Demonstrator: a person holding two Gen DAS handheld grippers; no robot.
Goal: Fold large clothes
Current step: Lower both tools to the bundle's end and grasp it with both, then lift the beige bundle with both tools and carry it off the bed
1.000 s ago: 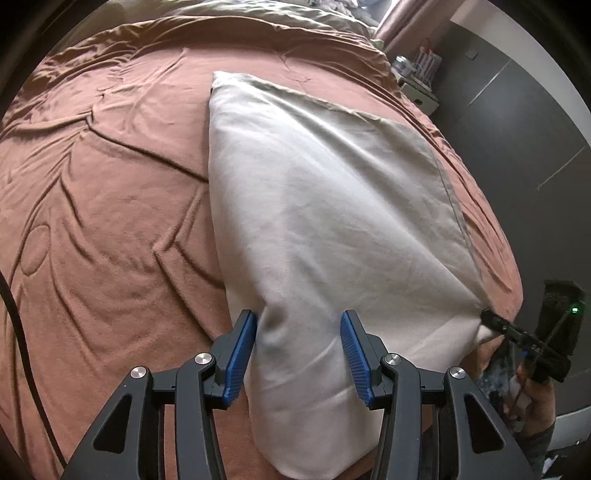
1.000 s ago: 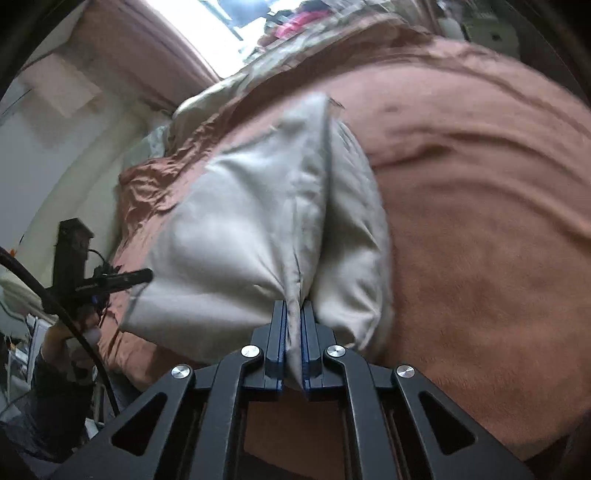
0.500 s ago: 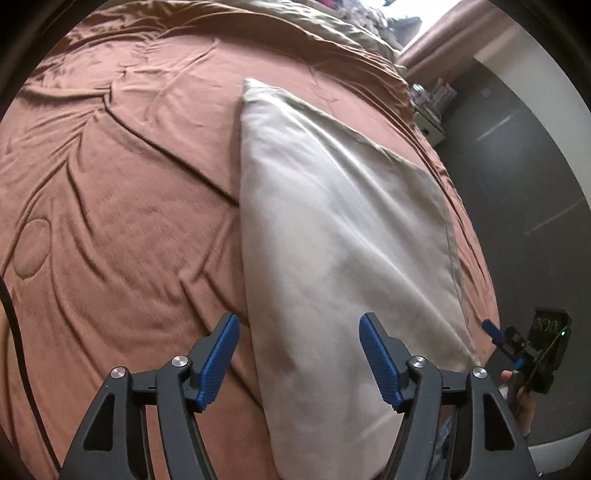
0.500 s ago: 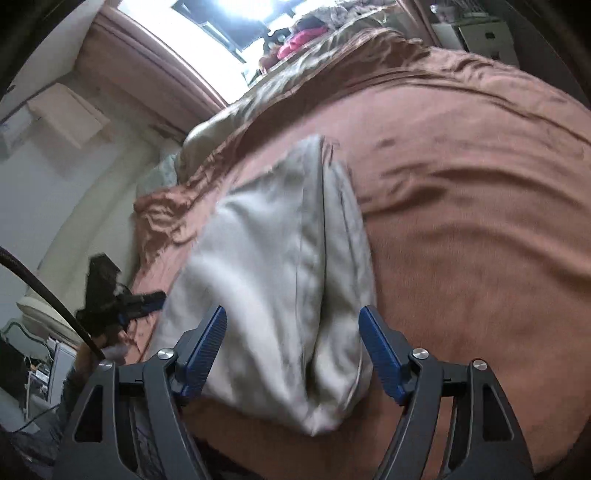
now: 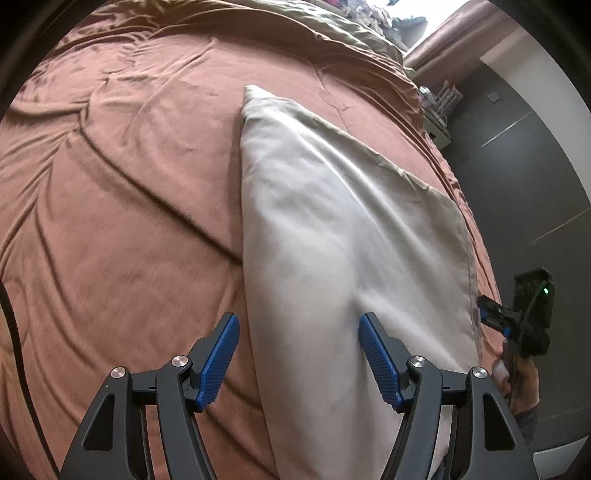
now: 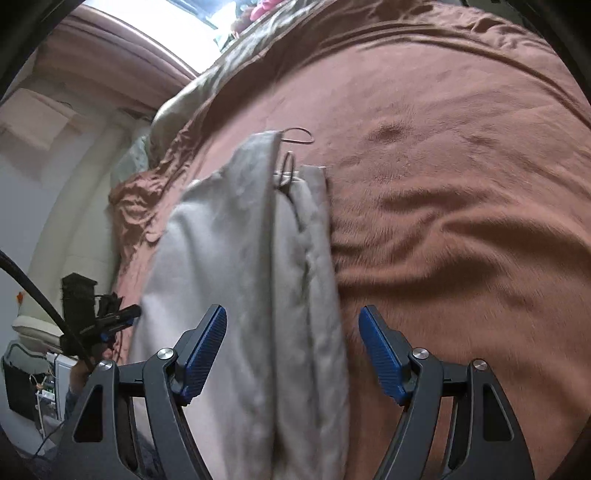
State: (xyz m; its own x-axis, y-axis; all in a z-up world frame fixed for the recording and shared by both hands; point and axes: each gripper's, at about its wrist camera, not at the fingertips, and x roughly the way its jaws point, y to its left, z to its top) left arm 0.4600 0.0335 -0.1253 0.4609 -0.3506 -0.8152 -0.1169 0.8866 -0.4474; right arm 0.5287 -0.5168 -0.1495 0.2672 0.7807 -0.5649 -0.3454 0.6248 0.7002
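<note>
A large beige cloth [image 5: 343, 240] lies folded in a long flat shape on a rust-brown bed cover [image 5: 122, 177]. My left gripper [image 5: 299, 347] is open and empty above the cloth's near left edge. The right gripper shows at the far right of the left wrist view [image 5: 495, 314], beside the cloth's near right corner. In the right wrist view the cloth [image 6: 255, 280] lies in stacked layers along the bed's edge, and my right gripper [image 6: 291, 343] is open and empty above its near end. The left gripper [image 6: 118, 317] shows at the far left there.
The brown cover [image 6: 461, 184] spreads wide to the cloth's side with many creases. An olive quilt [image 5: 332, 26] is bunched at the head of the bed. A dark wall [image 5: 535, 166] and a small shelf [image 5: 439, 110] stand past the bed's right edge.
My right gripper opened and let go of the cloth's corner, then drew back. My left gripper opened wider and drew back. The cloth settled flat on the bed.
</note>
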